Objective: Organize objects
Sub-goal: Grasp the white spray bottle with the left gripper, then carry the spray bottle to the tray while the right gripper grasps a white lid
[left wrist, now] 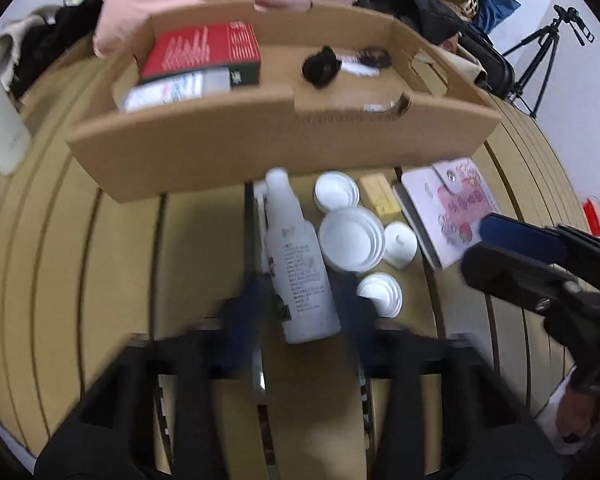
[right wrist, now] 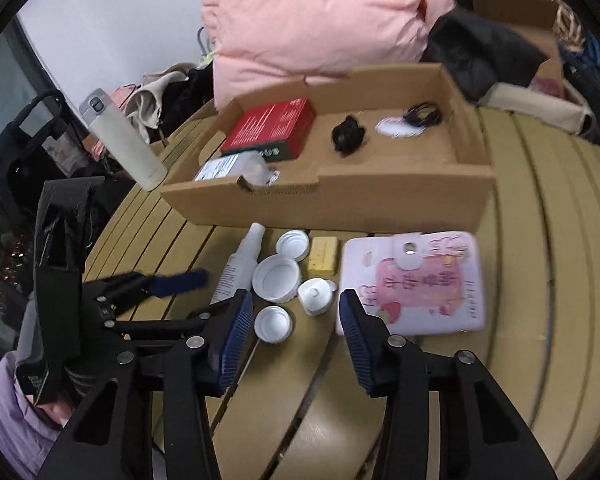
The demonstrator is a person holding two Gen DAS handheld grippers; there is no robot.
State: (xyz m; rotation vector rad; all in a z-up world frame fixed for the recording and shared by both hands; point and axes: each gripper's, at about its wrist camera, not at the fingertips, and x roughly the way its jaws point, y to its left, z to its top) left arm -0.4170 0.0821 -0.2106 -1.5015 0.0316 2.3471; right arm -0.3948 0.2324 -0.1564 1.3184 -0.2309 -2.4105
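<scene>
A white spray bottle (left wrist: pixel 298 260) lies on the slatted wooden table (left wrist: pixel 100 280), in front of a cardboard box (left wrist: pixel 284 140). My left gripper (left wrist: pixel 300 300) is open, its blurred fingers on either side of the bottle's lower end. Beside the bottle lie several white lids (left wrist: pixel 352 238), a yellow block (left wrist: pixel 380 194) and a pink notebook (left wrist: pixel 452 208). My right gripper (right wrist: pixel 296 312) is open above the table, near a small white lid (right wrist: pixel 274 324), with the notebook (right wrist: pixel 416 280) to its right. The bottle (right wrist: pixel 240 268) shows left of the lids.
The box (right wrist: pixel 380 196) holds a red box (right wrist: pixel 276 128), a white packet (right wrist: pixel 228 168), a black hair tie (right wrist: pixel 348 132) and a black cord (right wrist: pixel 422 114). A white flask (right wrist: pixel 122 140) stands left of it. Pink bedding (right wrist: pixel 320 28) and dark clothes lie behind. A tripod (left wrist: pixel 540 52) stands far right.
</scene>
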